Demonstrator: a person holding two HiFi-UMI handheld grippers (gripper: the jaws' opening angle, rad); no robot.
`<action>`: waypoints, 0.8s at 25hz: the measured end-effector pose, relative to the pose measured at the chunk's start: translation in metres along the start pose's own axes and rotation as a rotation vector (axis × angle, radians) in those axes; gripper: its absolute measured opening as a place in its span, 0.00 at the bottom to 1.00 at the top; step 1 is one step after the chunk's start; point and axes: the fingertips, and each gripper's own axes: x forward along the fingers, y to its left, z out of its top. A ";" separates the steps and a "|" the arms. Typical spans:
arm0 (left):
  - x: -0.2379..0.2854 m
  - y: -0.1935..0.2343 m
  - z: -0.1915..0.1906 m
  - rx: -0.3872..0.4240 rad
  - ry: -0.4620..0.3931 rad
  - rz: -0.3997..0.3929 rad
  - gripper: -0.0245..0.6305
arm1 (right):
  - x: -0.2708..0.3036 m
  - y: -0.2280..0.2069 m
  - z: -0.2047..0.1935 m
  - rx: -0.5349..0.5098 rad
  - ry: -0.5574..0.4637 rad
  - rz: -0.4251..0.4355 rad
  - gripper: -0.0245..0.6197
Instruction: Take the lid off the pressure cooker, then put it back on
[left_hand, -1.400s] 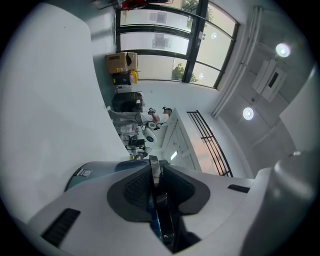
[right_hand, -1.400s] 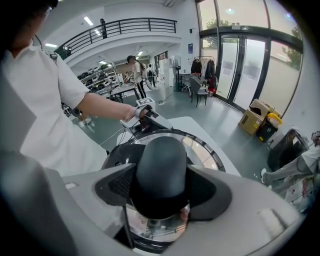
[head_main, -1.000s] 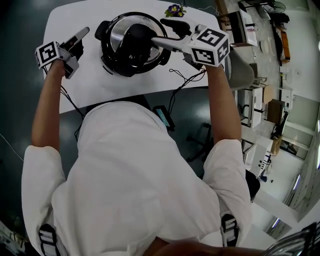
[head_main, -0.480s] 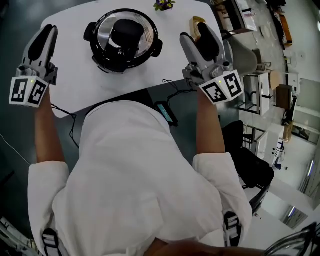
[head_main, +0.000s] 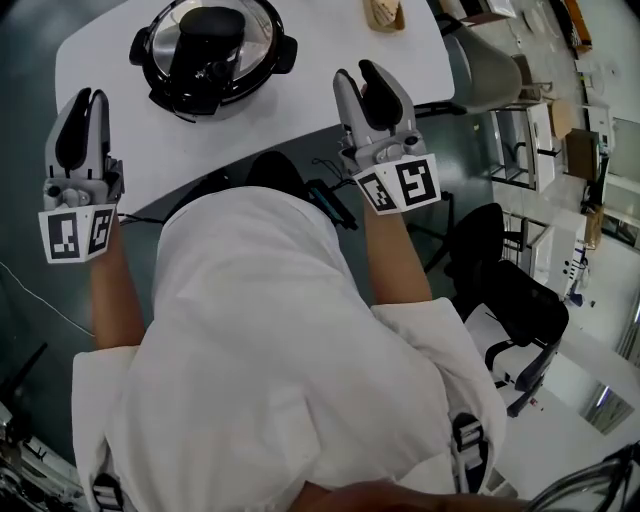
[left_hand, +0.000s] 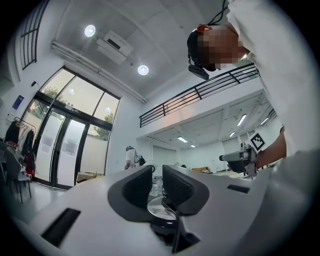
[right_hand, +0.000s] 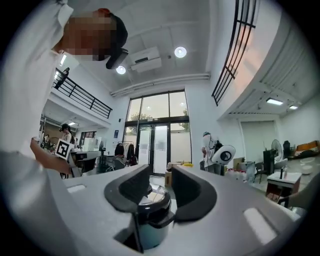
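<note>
Pressure cooker (head_main: 212, 55), black-bodied with a shiny steel lid (head_main: 258, 35) and black top knob, sits closed on the white desk (head_main: 300, 100), upper left. Left tool (head_main: 85, 100) and right tool (head_main: 356, 72) have just closed their jaws together, empty, apart from it.

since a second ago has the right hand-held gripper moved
Yes: right hand-held gripper came back off the black pressure cooker to the white table's near edge, jaws just closed, empty.

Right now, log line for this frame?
cooker: lid on, on table | left gripper: just closed, empty | right gripper: just closed, empty
</note>
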 end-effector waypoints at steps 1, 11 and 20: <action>-0.003 -0.008 -0.003 -0.008 0.005 0.004 0.15 | -0.007 -0.001 -0.003 0.009 -0.001 -0.009 0.26; -0.039 -0.128 -0.014 -0.059 0.078 0.016 0.15 | -0.110 -0.018 -0.020 0.069 0.031 -0.010 0.26; -0.113 -0.253 -0.043 -0.097 0.163 0.101 0.15 | -0.221 -0.021 -0.055 0.126 0.047 0.022 0.26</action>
